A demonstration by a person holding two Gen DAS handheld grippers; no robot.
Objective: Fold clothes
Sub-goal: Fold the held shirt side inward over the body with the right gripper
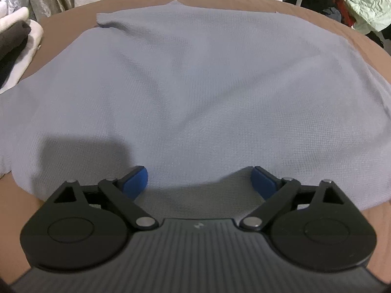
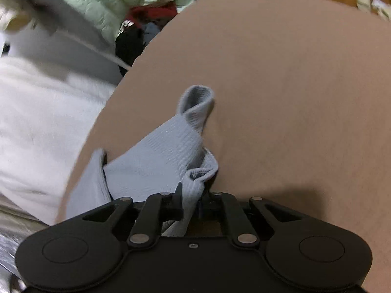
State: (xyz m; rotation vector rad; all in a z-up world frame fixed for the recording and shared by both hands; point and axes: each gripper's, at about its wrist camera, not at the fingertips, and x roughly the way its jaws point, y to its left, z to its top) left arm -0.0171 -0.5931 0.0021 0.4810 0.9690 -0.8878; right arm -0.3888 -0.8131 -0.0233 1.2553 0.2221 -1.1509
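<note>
Two sets of tongs are at work over a brown worktop [image 1: 317, 14]. A light grey-blue knit garment [image 1: 190, 85] lies spread across most of that surface in the left wrist view, fairly flat with a few soft ridges running through its middle, its far edge near the far side of the worktop and its near hem draped close under the tool. The left tongs [image 1: 199, 183] hang just above that near hem with their blue pads [image 1: 136, 180] spread wide apart, released, nothing between them; their shadow falls on the cloth to the left.

From the right wrist view, the right tongs [image 2: 193, 205] are clenched on a bunched fold of the same grey-blue fabric [image 2: 156, 151], which rises out of the closed fingers and trails away toward the far left, ending in a small rolled tip [image 2: 198, 100] that lies on bare brown surface. To the right of it the worktop shows plain.

Beyond the far edge sits a heap of other clothing, with a pale green crinkled piece [image 2: 117, 2] on top and red and black items beneath. A white fluffy fabric [image 2: 41, 112] fills the left side of that view.
</note>
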